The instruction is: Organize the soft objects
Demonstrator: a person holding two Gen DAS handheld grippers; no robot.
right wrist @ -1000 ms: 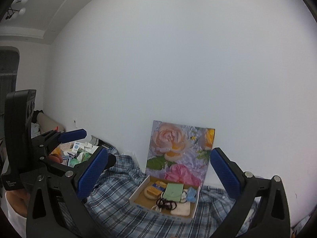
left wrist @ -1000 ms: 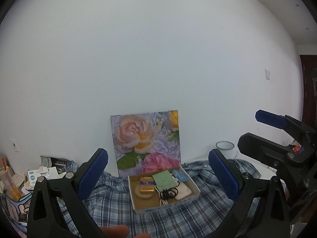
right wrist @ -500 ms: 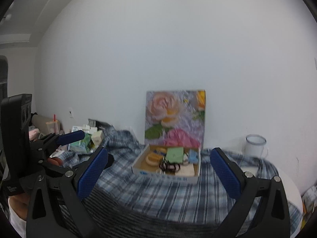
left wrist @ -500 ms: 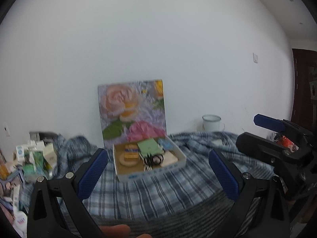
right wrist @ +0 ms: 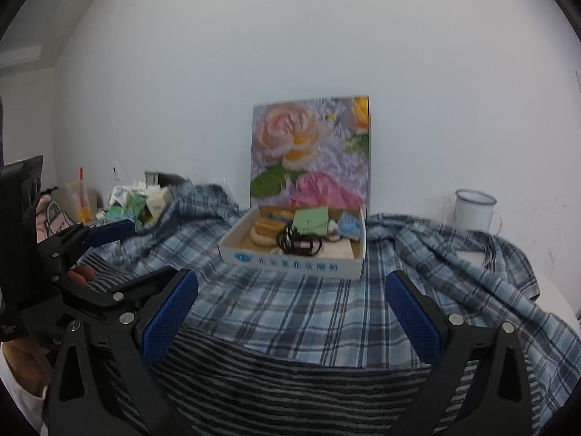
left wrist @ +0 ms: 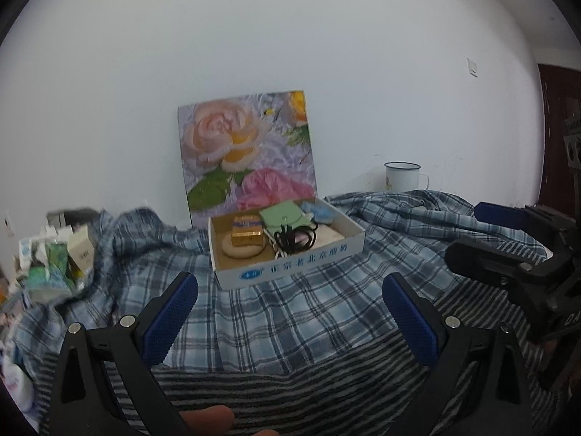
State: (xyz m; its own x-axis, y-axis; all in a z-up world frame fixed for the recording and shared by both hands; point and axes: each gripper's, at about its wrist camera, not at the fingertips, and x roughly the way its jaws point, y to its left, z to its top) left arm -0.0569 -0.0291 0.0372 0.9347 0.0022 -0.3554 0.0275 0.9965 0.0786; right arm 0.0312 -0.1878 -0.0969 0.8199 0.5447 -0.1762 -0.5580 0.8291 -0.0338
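While both grippers hang spread and empty over the striped cloth [left wrist: 290, 381], the left gripper [left wrist: 290, 312] shows a fingertip below — the right gripper [right wrist: 290, 312] shows a drink cup [right wrist: 78, 196]. Both have tipped down since a second ago. Farther off, the plaid shirt [right wrist: 290, 309] carries an open box [left wrist: 287, 269], unobstructed.

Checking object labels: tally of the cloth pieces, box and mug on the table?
Cloth pieces: 2, plaid shirt and striped knit
Cardboard box: 1
Enamel mug: 1
Total: 4
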